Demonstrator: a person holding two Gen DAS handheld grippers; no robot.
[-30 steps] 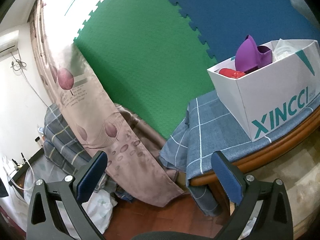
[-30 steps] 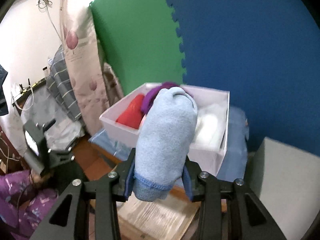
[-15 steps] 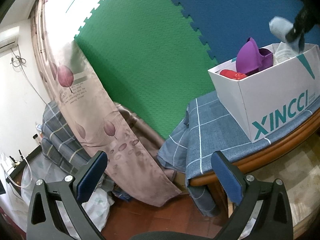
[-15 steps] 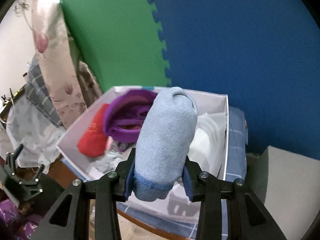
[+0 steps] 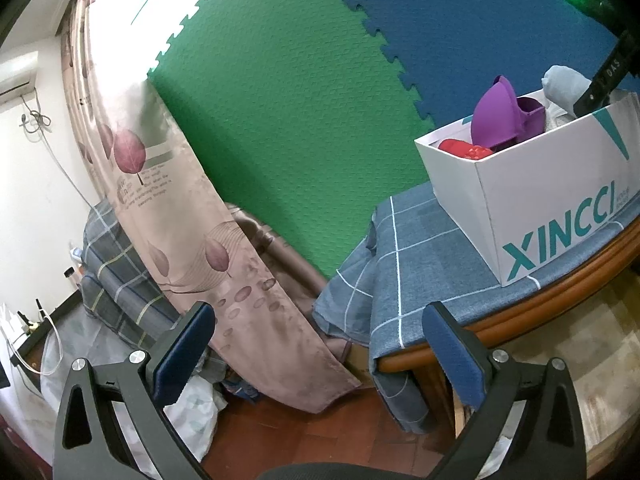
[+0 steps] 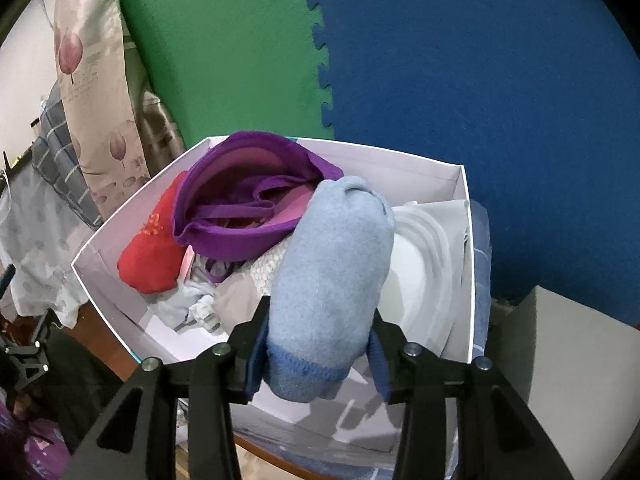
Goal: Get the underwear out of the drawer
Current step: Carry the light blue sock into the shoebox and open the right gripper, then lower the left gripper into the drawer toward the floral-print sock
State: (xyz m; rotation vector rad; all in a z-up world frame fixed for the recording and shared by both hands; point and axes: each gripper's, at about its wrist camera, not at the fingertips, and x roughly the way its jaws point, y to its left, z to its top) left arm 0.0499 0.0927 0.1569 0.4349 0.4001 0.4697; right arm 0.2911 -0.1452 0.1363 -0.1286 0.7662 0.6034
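Green and blue foam mats back a cloth-covered worktop point(image 5: 416, 264). Left gripper point(image 5: 320, 344) low beside it, fingers spread, nothing between. Right gripper point(image 6: 316, 356) over white box point(image 6: 460, 184), fingers easing apart, light-blue rolled sock point(image 6: 332, 272) between the pads. Beyond it in the box: red underwear point(image 6: 150, 248), purple bra point(image 6: 244, 208), white garment point(image 6: 424, 248)

Right gripper point(image 6: 318, 354) has swung in over the white box point(image 6: 460, 240) and dipped, now aimed down into it; earlier it was back from the box. Its jaws are opening, light blue rolled garment point(image 6: 332, 280) between the pads. In the left wrist view that roll point(image 5: 566, 86) now shows above the box's far right rim.
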